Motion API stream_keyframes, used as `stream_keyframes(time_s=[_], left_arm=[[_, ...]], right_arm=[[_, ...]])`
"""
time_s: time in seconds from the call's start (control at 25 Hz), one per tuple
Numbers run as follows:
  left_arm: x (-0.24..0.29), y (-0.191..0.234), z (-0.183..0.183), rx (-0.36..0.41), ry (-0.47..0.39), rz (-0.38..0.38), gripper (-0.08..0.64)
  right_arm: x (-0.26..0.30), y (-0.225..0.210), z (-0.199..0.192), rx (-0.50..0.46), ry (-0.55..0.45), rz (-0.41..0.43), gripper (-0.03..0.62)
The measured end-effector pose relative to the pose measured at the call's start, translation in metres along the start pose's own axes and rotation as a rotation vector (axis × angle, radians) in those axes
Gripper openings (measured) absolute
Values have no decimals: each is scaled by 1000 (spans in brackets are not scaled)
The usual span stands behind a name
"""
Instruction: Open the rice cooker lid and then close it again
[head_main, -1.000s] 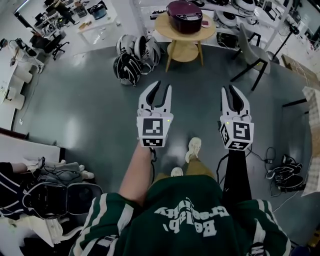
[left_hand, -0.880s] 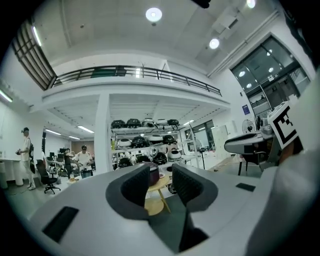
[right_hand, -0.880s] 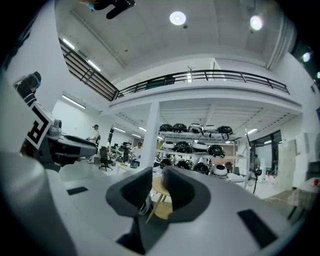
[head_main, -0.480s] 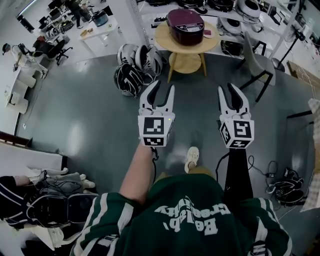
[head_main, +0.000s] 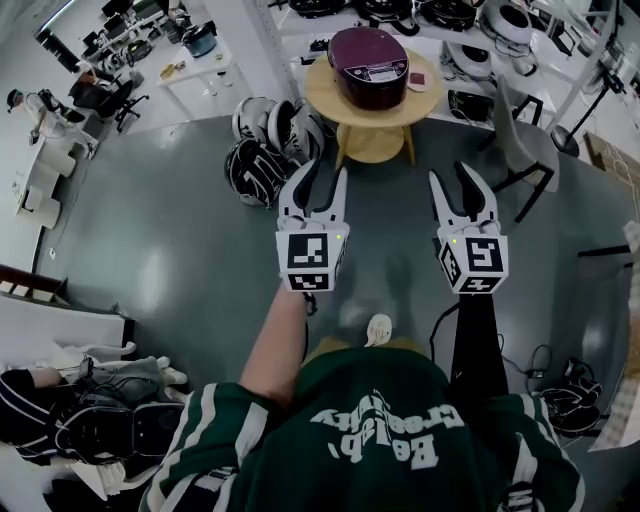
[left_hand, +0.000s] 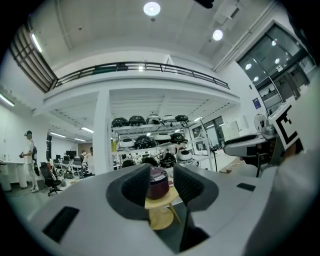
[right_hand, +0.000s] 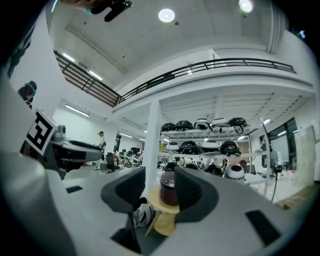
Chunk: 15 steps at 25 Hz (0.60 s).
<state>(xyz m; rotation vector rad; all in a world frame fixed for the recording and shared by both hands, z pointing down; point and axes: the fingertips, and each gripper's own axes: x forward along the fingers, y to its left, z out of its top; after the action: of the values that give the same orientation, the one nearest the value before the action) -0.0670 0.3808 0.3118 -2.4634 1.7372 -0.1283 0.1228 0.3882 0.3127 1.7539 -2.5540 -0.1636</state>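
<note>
A dark maroon rice cooker (head_main: 370, 62) with its lid down stands on a round wooden table (head_main: 330, 95) across the grey floor, well ahead of both grippers. My left gripper (head_main: 320, 177) is held level and open, empty. My right gripper (head_main: 455, 183) is also level and empty, and its jaws are opening. In the left gripper view the rice cooker (left_hand: 159, 183) shows far off through the gap of the left gripper (left_hand: 161, 184), on the table (left_hand: 161, 203). In the right gripper view the rice cooker (right_hand: 168, 189) appears beyond the right gripper (right_hand: 160, 191).
Several helmets (head_main: 268, 135) lie on the floor left of the table. A grey chair (head_main: 525, 135) stands to its right. Shelves of helmets (head_main: 470, 20) run behind it. Bags (head_main: 100, 420) lie at the lower left, cables (head_main: 570, 400) at the lower right. People stand by desks (left_hand: 29, 157) far left.
The table and rice cooker have come nearer as the person walks toward them, both grippers carried forward. The right jaws have spread wider.
</note>
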Motion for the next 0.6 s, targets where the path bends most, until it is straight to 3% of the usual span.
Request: stream_keyframes(time_s=[0.6], left_arm=[[86,-1,-15,-1,31,-26,143]], right_arm=[[58,-49,-20,5,14,11,198]])
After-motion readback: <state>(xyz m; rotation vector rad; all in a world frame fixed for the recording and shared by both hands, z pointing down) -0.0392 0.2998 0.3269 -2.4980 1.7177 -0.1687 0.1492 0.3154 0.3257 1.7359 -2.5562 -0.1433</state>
